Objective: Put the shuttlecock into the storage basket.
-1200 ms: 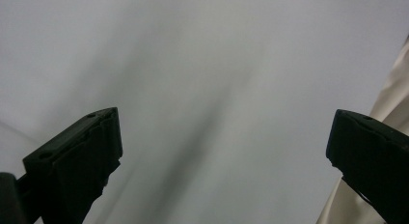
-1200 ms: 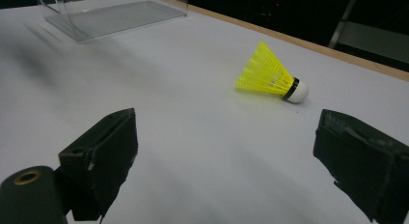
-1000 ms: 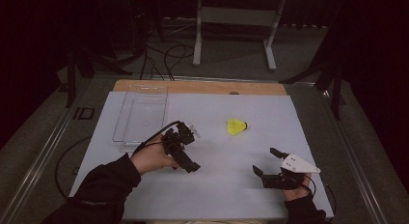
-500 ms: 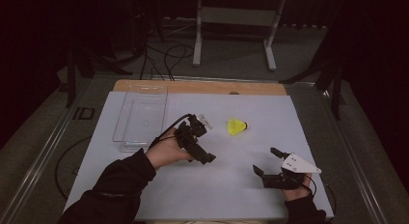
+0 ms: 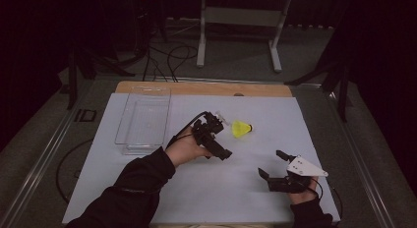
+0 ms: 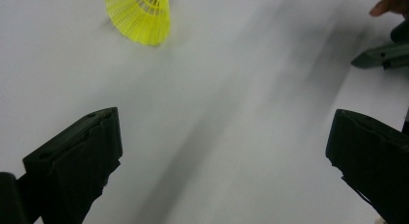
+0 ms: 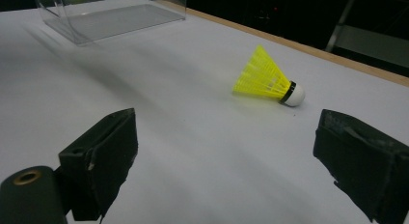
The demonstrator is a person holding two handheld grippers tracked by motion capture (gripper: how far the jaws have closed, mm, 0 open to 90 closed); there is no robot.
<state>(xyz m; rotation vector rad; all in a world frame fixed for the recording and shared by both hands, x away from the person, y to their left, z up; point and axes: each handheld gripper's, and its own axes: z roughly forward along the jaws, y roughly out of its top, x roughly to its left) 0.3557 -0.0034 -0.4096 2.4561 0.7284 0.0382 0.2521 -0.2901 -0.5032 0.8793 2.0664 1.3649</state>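
A yellow shuttlecock (image 5: pixel 241 128) with a white cork tip lies on its side on the white table sheet (image 5: pixel 255 115). My left gripper (image 5: pixel 221 137) is just left of it, held low over the sheet, with its jaws wide apart and nothing between them. In the left gripper view the gripper (image 6: pixel 222 137) has the shuttlecock (image 6: pixel 140 16) ahead at the upper left, outside the jaws. My right gripper (image 5: pixel 271 164) rests open near the front right of the sheet. Its own view has the gripper (image 7: pixel 226 151) facing the shuttlecock (image 7: pixel 265 79), well short of it.
A clear plastic tray (image 5: pixel 142 121) lies on the sheet's left side; its near wall (image 7: pixel 111 16) stands at the top left of the right gripper view. Beyond the sheet runs the table's wooden far edge (image 5: pixel 206 88). Stand legs and cables are on the floor behind.
My left hand has carried its gripper forward and to the right, up close to the shuttlecock. The right gripper and the shuttlecock have stayed where they were.
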